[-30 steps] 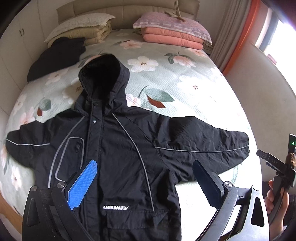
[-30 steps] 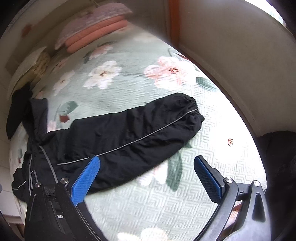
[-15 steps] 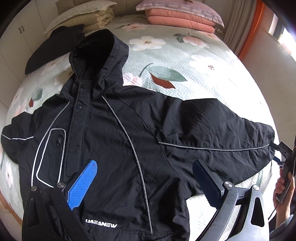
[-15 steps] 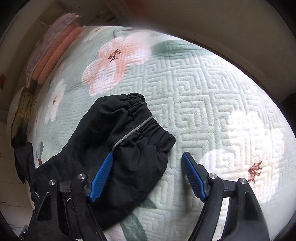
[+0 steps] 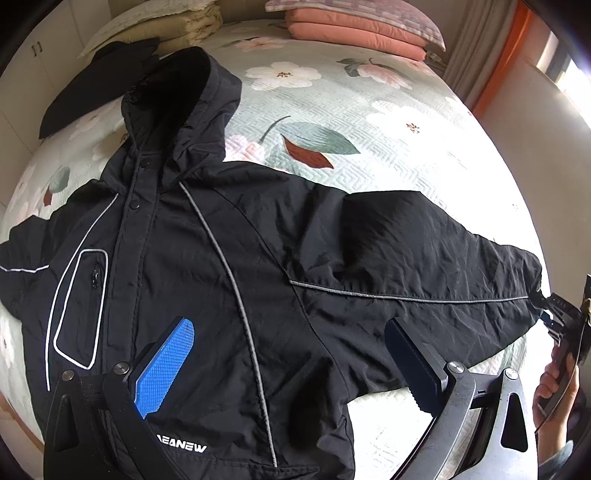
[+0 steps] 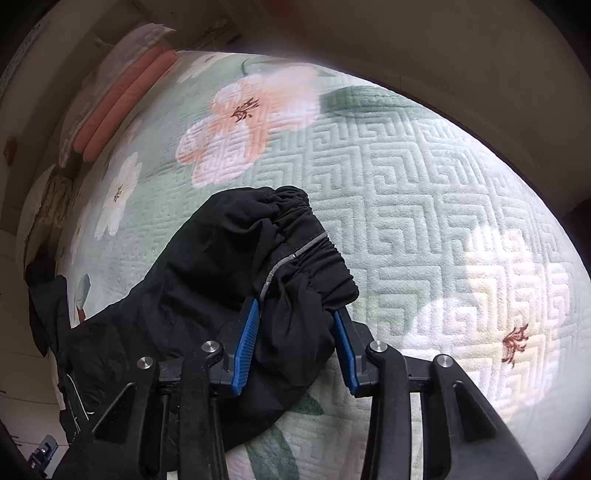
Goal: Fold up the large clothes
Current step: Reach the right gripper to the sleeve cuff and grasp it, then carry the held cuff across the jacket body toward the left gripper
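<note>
A black hooded jacket (image 5: 229,280) with grey piping lies face up and spread on the bed, hood toward the pillows. My left gripper (image 5: 288,350) is open and hovers above the jacket's lower front, near the armpit of its right-hand sleeve. My right gripper (image 6: 295,317) has closed in on the gathered cuff (image 6: 306,258) of that sleeve, with bunched cloth between its blue pads. The same gripper shows at the far right of the left wrist view (image 5: 554,314), at the sleeve's end.
The bed has a pale green floral quilt (image 5: 369,110). Pink pillows (image 5: 354,29) and beige folded bedding (image 5: 166,26) lie at the head, with another dark garment (image 5: 96,85) beside the hood. The bed's right edge and a wall (image 6: 443,48) are close to the cuff.
My right gripper has moved in to the cuff and closed its jaws around it. My left gripper has dropped closer to the jacket's front and stays open.
</note>
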`<act>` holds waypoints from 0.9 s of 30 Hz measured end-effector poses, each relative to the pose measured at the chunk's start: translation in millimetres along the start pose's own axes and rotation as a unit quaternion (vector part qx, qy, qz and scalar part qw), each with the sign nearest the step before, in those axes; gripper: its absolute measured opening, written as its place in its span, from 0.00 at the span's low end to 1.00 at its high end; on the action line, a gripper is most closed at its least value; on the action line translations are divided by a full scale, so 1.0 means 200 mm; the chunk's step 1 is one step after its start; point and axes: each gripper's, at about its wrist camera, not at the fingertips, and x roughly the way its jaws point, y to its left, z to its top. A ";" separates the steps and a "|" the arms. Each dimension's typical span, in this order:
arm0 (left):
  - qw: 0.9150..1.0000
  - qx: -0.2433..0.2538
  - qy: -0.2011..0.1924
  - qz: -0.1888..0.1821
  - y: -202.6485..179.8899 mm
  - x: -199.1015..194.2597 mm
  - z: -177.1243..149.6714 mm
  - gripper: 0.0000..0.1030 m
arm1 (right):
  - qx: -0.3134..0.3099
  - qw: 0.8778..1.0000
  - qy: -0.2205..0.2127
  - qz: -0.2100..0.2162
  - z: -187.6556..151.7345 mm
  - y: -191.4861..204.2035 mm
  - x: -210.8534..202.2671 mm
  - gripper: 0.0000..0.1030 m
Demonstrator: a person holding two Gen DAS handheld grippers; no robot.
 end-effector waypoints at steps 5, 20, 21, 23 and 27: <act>1.000 -0.014 -0.006 0.017 0.14 -0.04 -0.02 1.00 | -0.068 0.995 -0.047 -0.050 -0.05 0.23 -0.18 0.23; 0.996 -0.079 -0.028 0.013 0.99 -0.22 -0.10 1.00 | -0.326 0.928 -0.180 -0.020 -0.87 1.83 -0.79 0.18; 0.997 -0.076 -0.030 0.016 1.06 -0.24 -0.10 1.00 | -0.335 0.925 -0.180 -0.005 -0.96 1.95 -0.79 0.18; 0.997 -0.072 -0.033 0.024 1.21 -0.27 -0.12 1.00 | -0.364 0.914 -0.177 0.010 -1.15 2.19 -0.77 0.18; 0.994 -0.084 -0.044 0.048 1.53 -0.34 -0.15 1.00 | -0.418 0.892 -0.170 0.029 -1.55 2.67 -0.68 0.18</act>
